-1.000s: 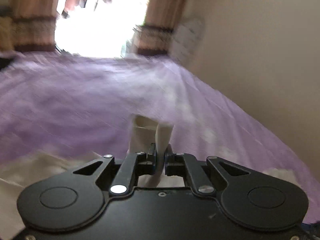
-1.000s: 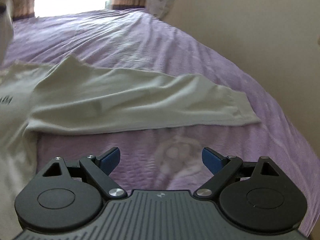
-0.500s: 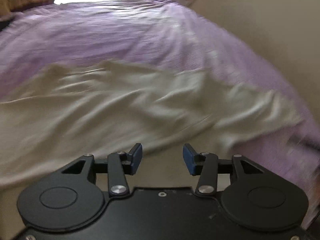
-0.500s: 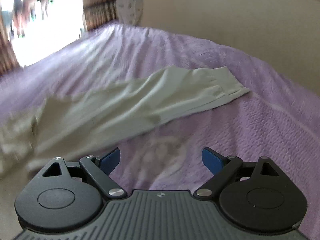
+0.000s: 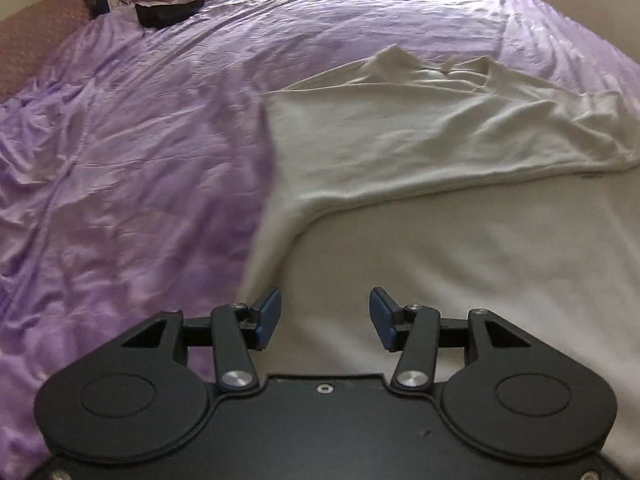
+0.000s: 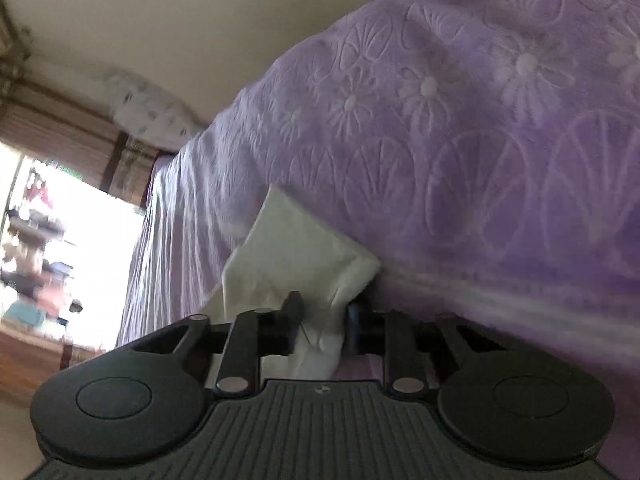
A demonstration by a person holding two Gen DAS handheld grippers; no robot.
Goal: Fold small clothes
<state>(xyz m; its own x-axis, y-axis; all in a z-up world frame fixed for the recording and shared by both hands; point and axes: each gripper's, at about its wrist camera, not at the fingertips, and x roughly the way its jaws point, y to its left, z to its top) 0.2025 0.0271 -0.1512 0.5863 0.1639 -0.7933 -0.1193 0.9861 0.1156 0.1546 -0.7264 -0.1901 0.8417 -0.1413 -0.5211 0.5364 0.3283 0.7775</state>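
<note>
Bed cover [image 5: 132,152]: purple, wrinkled, fills most of the left wrist view. In the right wrist view it runs steeply tilted, with an embossed flower pattern [image 6: 472,128]. Its lower stretch there is smeared by blur.
Cream garment [image 5: 420,148]: lies on the right half of the bed cover, one flap folded over its body so a creased upper layer rests on a smoother lower one. Its right side and near edge run out of the picture, so the full outline cannot be made out. A small dark mark sits by the fold edge, too small to read.
Garment corner [image 6: 304,256]: in the right wrist view only a bunched, pointed piece of the cream cloth shows, standing up from between the fingers. The rest is hidden behind the tool body.
Left gripper [image 5: 324,314]: held over the near part of the garment, blue pads [image 5: 267,318] spread apart with nothing between them.
Right gripper [image 6: 320,320]: fingers drawn in on the cream cloth, pinching it. The pads are mostly covered by fabric.
Pile at far left [image 5: 160,4]: dark and tan items on the bed's far corner, too blurred to identify.
Window [image 6: 60,256]: overexposed, shapes beyond it unclear.
</note>
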